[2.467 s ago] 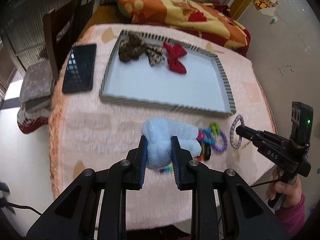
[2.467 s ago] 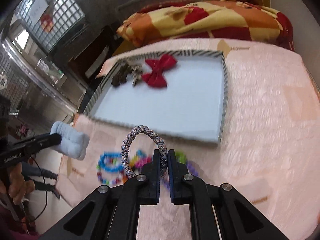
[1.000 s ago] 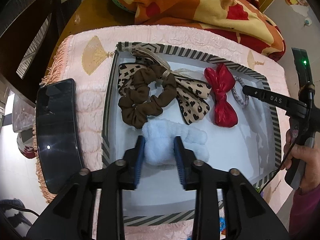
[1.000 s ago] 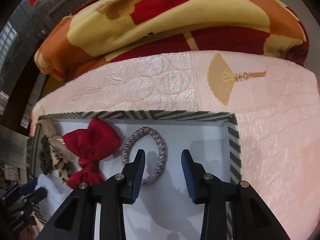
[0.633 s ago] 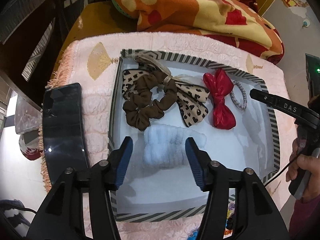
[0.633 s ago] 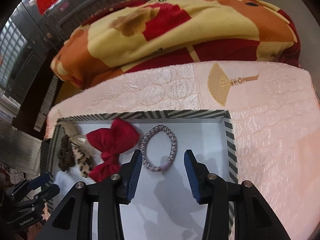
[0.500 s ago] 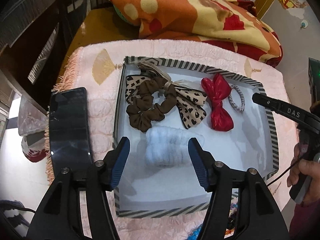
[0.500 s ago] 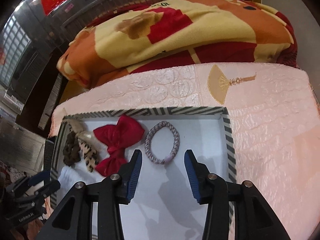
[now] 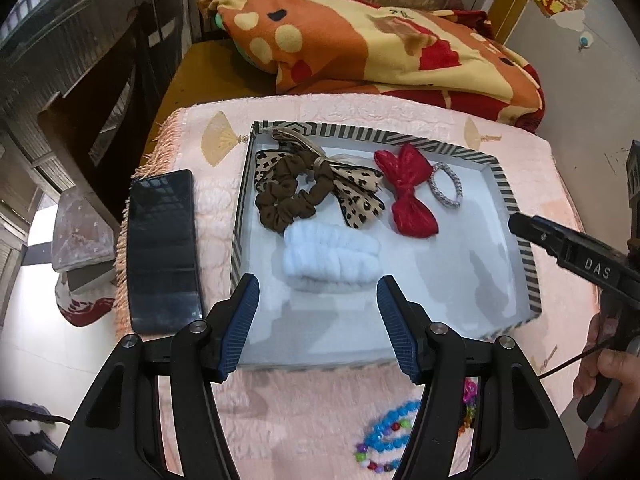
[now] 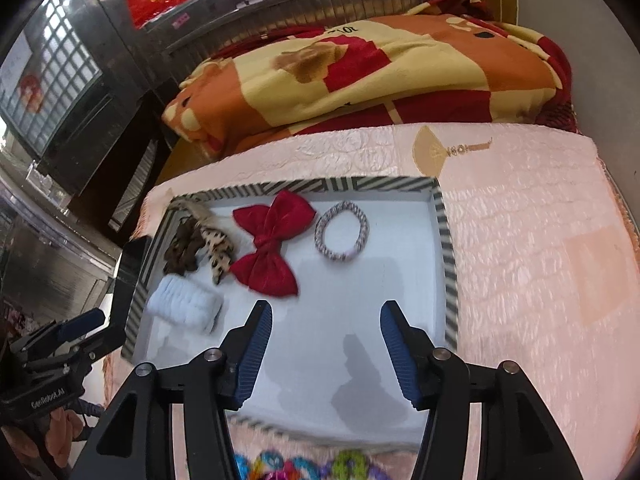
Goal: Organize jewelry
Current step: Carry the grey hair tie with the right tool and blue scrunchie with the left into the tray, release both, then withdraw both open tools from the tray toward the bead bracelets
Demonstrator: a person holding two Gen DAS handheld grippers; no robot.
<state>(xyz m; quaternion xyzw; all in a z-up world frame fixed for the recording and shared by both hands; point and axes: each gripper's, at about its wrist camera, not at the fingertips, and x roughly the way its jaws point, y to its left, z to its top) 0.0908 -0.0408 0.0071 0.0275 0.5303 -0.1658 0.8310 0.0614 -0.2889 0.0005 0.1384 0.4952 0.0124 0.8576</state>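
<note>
A pale blue fluffy scrunchie (image 9: 330, 256) (image 10: 184, 300) lies loose in the striped tray (image 9: 360, 134) (image 10: 446, 240), just beyond my left gripper (image 9: 316, 284), which stands open and empty above the tray's near side. A braided grey ring (image 9: 446, 190) (image 10: 342, 236) lies flat near the tray's far right corner, beside a red bow (image 9: 408, 196) (image 10: 272, 248). My right gripper (image 10: 326, 308) hangs over the bare tray floor, its jaws opening with nothing between them. A brown scrunchie (image 9: 288, 200) and a leopard bow (image 9: 356, 196) lie at the far left.
Coloured bead bracelets (image 9: 384, 440) (image 10: 304, 468) lie on the pink cloth in front of the tray. A black phone (image 9: 162, 248) lies left of the tray. A folded orange blanket (image 9: 380, 48) sits behind the table. A hand (image 9: 600, 372) holds the right gripper.
Both grippers let go and drew back and up from the tray. The blue scrunchie and the braided ring now lie free in it, and both pairs of jaws stand wider.
</note>
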